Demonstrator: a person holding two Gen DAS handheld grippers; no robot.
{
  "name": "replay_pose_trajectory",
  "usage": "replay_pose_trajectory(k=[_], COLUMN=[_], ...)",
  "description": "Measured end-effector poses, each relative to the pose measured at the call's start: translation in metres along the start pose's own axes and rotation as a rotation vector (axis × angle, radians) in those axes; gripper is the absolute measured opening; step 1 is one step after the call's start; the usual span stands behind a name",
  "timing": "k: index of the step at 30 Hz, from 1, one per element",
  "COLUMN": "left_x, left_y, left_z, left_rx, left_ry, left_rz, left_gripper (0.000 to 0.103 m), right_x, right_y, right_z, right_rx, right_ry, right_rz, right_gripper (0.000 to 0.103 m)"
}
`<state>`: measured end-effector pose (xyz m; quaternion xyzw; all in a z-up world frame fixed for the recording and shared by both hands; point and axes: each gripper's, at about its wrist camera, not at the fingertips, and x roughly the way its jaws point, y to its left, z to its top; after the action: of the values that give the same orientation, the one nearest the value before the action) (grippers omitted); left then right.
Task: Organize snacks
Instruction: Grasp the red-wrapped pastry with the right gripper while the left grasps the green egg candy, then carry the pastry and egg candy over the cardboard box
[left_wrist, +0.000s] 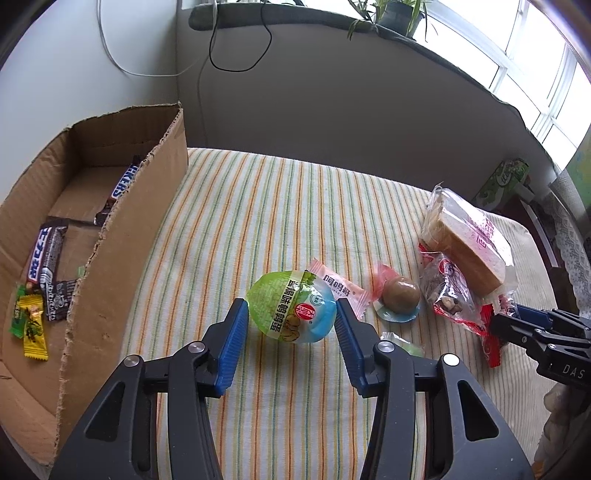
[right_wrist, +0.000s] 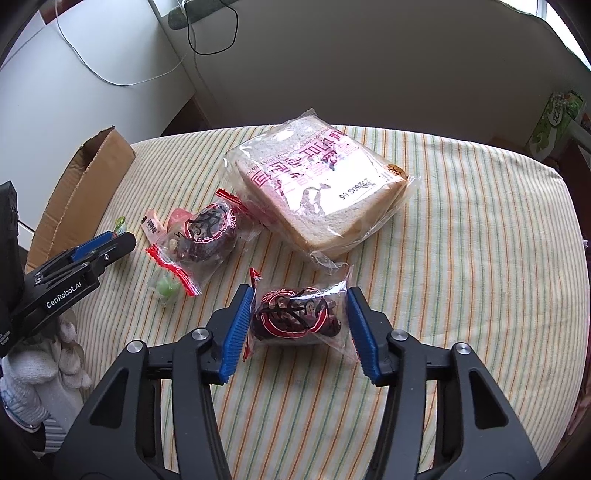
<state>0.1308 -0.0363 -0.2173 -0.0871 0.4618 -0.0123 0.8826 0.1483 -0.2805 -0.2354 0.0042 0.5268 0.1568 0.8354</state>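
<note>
While left gripper (left_wrist: 290, 314) clamps egg-shaped snack (left_wrist: 291, 306), right gripper (right_wrist: 300, 315) clamps red-printed snack bag (right_wrist: 297, 315).

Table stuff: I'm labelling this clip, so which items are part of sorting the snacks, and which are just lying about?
Part of the job:
- egg pack, between the left gripper pads
- red snack bag, between the right gripper pads
- bread
- pink candy
- box with bars

Lying about:
- plant
- cables
- green pack

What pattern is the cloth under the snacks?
Cream tablecloth with thin orange and green stripes; clearest in the right wrist view.
</note>
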Motion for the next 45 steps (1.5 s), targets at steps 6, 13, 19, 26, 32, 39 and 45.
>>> replay_pose_trajectory(k=[6, 13, 19, 26, 32, 39, 45], left_x=[-0.007, -0.023, -0.047, -0.074, -0.087, -0.102, -0.104], left_y=[0.001, -0.004, 0.003, 0.029, 0.055, 0.092, 0.119], left_z=[0.0, 0.002, 0.01, 0.017, 0.014, 0.006, -0.001], left_rx=[-0.003, 0.007, -0.013, -0.026, -0.057, -0.094, -0.139], left_ry=[-0.008, -0.023, -0.04, -0.074, -0.091, -0.102, -0.096], left_rz=[-0.009, -0.031, -0.056, -0.045, -0.021, 0.011, 0.03], left_gripper=[0.044, 0.044, 0.044, 0.044, 0.044, 0.044, 0.044], right_x=[-0.013, -0.03, -0.048, -0.062, -0.061, -0.055, -0.045], right_y=[-0.005, -0.005, 0.009, 0.047, 0.091, 0.144, 0.191], right_z=[-0.003, -0.002, 0.008, 0.028, 0.047, 0.066, 0.082], right_rx=[0.0, 0.002, -0.009, -0.056, -0.116, -0.182, -0.241], right_ry=[-0.018, -0.04, -0.065, -0.097, -0.099, -0.098, -0.082], right_rz=[0.0, 0.0, 0.007, 0.042, 0.086, 0.135, 0.179], right_gripper=[0.054, 0.054, 0.054, 0.054, 0.054, 0.054, 0.054])
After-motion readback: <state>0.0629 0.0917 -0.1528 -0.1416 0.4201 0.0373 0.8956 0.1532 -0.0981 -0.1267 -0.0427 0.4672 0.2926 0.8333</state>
